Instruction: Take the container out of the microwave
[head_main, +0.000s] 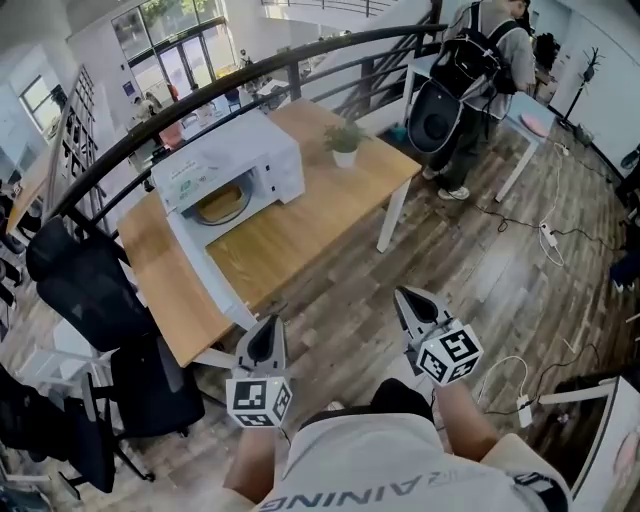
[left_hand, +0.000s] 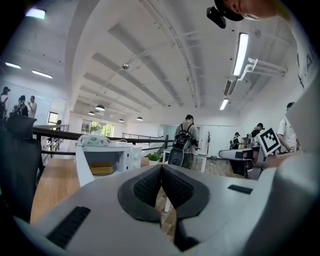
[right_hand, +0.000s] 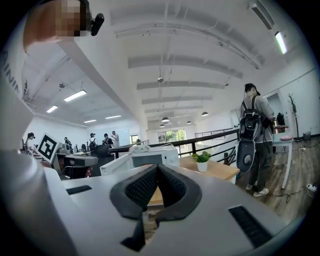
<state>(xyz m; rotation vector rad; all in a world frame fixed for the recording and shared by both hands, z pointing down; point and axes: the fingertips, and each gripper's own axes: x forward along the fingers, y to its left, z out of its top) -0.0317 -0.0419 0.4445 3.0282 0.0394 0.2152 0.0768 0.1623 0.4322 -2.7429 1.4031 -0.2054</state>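
A white microwave (head_main: 235, 160) stands on a wooden table (head_main: 330, 205) with its door (head_main: 205, 265) swung wide open. A shallow tan container (head_main: 222, 203) lies inside the cavity. Both grippers are held over the floor, well short of the table. My left gripper (head_main: 266, 325) is shut and empty. My right gripper (head_main: 412, 298) is also shut with nothing in it. The left gripper view shows the microwave (left_hand: 107, 152) and the container (left_hand: 101, 169) beyond the closed left gripper (left_hand: 161, 167). The right gripper view shows the microwave (right_hand: 150, 156) ahead of the closed right gripper (right_hand: 157, 166).
A small potted plant (head_main: 344, 140) sits near the table's right end. Black office chairs (head_main: 85, 290) crowd the table's left. A dark railing (head_main: 200, 95) runs behind it. A person with a backpack (head_main: 470, 60) stands at another desk. Cables (head_main: 545, 235) trail on the wood floor.
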